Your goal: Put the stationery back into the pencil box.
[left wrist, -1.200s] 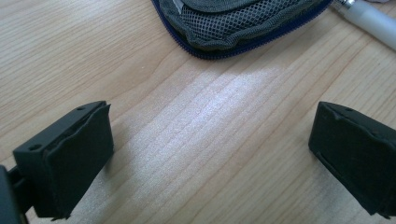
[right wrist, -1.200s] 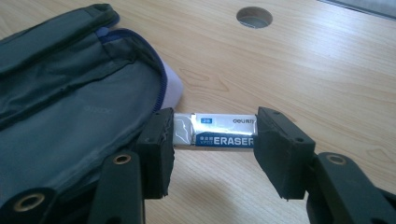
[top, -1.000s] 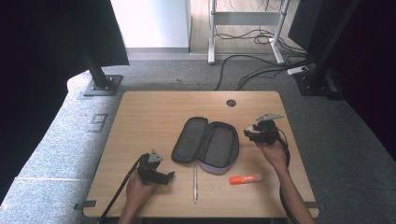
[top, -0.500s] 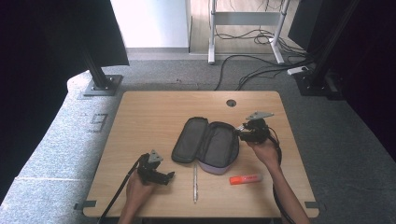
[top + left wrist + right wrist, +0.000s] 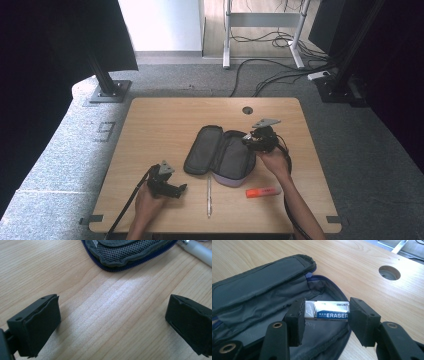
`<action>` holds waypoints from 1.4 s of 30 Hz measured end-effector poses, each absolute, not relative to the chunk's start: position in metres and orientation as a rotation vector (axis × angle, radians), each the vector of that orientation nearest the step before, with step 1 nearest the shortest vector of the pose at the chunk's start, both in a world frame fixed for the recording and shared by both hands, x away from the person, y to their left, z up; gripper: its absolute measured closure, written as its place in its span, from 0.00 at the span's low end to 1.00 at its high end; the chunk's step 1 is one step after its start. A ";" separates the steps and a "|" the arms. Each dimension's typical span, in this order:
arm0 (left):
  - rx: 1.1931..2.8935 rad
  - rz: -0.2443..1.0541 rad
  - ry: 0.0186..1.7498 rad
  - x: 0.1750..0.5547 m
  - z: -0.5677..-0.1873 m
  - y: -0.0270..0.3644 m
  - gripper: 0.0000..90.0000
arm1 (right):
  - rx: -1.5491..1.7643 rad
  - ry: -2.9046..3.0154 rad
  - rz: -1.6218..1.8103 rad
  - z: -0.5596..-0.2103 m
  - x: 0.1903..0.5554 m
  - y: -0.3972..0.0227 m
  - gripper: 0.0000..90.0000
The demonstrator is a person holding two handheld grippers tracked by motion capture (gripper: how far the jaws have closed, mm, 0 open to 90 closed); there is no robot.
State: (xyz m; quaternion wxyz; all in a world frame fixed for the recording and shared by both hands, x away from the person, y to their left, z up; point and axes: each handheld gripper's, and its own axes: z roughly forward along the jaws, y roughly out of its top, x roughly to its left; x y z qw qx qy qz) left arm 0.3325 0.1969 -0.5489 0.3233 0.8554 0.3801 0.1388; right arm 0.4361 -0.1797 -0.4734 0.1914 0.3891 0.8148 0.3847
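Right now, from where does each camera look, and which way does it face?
High view: above the table, looking forward and down; forearms, left gripper, right gripper.
Left gripper view: along its open jaws at bare wood.
Right gripper view: along jaws clamping an eraser over the open pencil case.
All share the pencil case.

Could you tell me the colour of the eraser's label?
Blue and white, clearest in the right gripper view: eraser.
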 end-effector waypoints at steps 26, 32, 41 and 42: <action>2.245 0.361 0.992 0.332 -0.549 0.197 0.00 | 1.072 2.341 0.993 -0.506 0.459 -0.145 0.52; 2.245 0.360 0.990 0.332 -0.549 0.197 0.00 | 1.093 2.355 0.967 -0.515 0.464 -0.144 0.52; 2.246 0.360 0.989 0.332 -0.549 0.197 0.00 | 1.098 2.373 0.934 -0.522 0.467 -0.140 0.52; 2.245 0.360 0.989 0.332 -0.549 0.197 0.00 | 1.100 2.377 0.933 -0.523 0.468 -0.139 0.52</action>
